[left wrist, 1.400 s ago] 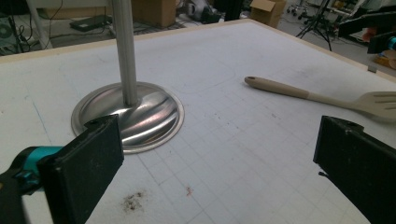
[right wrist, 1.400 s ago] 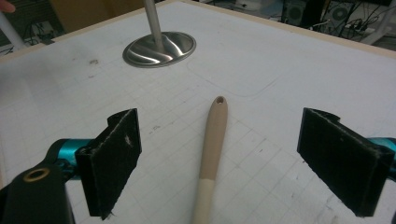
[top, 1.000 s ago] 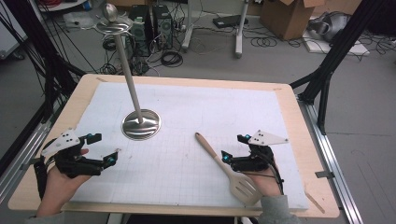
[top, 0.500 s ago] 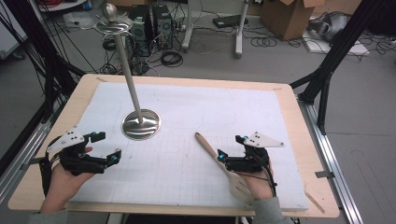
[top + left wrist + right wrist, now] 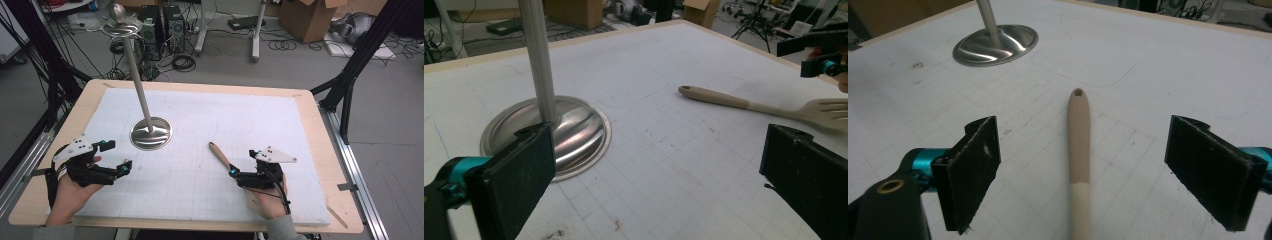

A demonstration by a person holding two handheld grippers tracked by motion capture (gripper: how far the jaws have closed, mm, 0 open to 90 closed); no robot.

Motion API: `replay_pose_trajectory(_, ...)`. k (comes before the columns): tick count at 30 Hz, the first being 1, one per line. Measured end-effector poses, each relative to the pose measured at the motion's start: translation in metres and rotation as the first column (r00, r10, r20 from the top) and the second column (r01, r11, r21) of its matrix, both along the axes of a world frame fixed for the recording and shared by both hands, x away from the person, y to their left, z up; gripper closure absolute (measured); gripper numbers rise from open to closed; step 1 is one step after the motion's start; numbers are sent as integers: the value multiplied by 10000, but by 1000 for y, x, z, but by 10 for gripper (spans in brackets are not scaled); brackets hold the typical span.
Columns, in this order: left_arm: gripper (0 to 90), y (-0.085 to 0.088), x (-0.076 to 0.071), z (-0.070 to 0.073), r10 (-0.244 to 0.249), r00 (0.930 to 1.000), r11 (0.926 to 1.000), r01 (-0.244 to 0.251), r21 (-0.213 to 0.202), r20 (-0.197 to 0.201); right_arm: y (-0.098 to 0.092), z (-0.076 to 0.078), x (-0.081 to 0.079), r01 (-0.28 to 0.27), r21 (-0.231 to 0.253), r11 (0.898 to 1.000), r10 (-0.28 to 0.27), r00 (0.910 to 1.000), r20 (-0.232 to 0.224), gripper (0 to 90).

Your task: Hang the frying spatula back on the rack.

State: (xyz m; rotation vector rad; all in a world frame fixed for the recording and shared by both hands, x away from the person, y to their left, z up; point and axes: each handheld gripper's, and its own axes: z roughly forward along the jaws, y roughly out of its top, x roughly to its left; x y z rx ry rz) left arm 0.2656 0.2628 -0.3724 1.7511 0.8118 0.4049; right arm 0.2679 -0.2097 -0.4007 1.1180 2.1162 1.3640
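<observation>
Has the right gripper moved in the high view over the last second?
Yes. The right gripper has slid left, toward the round metal stand base, and now straddles the beige slotted spatula, jaws open.

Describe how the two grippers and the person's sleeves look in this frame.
Both the left gripper and right gripper have black bodies with teal accents near the jaws and a pale grey three-cornered plate on top with small dark dots. The pads are flat, black and rough-edged. A brass-coloured ring sits on the right gripper's body. Black cables trail back. The sleeves are grey.
</observation>
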Motion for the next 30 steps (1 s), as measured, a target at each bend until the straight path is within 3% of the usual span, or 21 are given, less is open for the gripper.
replay_pose_trajectory(9,21,-3,4,-2,-118,9999,9999,118,13,-66,4,-13,2,99,-379,9992,-109,9996,-274,135)
replay_pose_trajectory(19,21,-6,5,-3,-182,9998,9998,183,60,-99,3,-14,1,206,-237,9995,-213,9994,-275,135)
replay_pose_trajectory(30,21,-6,6,-3,-206,9998,9998,206,7,-75,2,-22,3,332,-508,9982,-352,9986,-395,139)
